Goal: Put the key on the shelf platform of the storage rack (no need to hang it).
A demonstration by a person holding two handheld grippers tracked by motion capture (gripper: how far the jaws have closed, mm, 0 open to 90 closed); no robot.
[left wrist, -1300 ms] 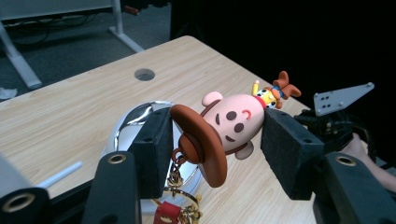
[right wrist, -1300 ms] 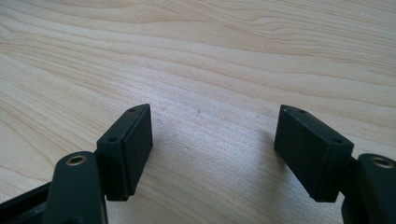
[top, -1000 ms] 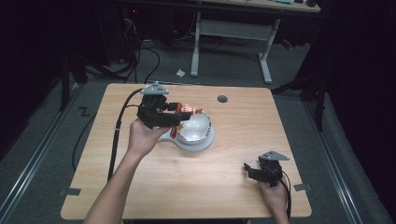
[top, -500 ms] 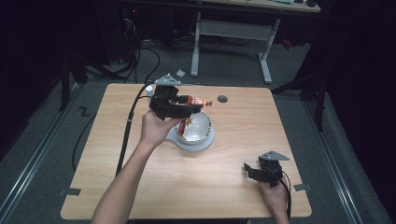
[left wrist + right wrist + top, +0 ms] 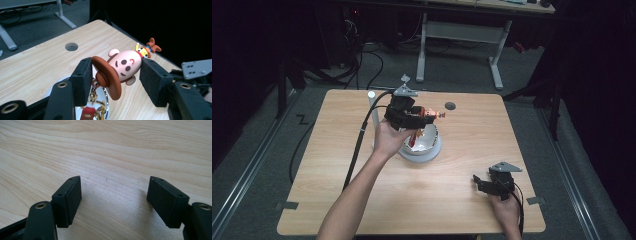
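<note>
My left gripper (image 5: pixel 412 120) is shut on a small cowboy toy (image 5: pixel 430 114), held level above a white bowl (image 5: pixel 426 144) near the table's middle. In the left gripper view the black pads (image 5: pixel 81 81) clamp the toy (image 5: pixel 123 66) sideways by its brown hat brim and its body. It has a pink face and a tiny figure at its far end, and a gold keychain with a red tag (image 5: pixel 88 113) dangles from it over the bowl. My right gripper (image 5: pixel 479 182) rests low near the table's front right, open, with bare wood between its pads (image 5: pixel 70 200).
The wooden table (image 5: pixel 462 210) has a round hole (image 5: pixel 450 105) behind the bowl and a white post (image 5: pixel 371 95) at the back left. The left gripper's cable (image 5: pixel 359 145) trails off the left side. A desk frame (image 5: pixel 492 55) stands on the floor beyond.
My left gripper has carried the toy a little to the right and toward the table's far side, above the bowl. The right gripper has stayed where it was.
</note>
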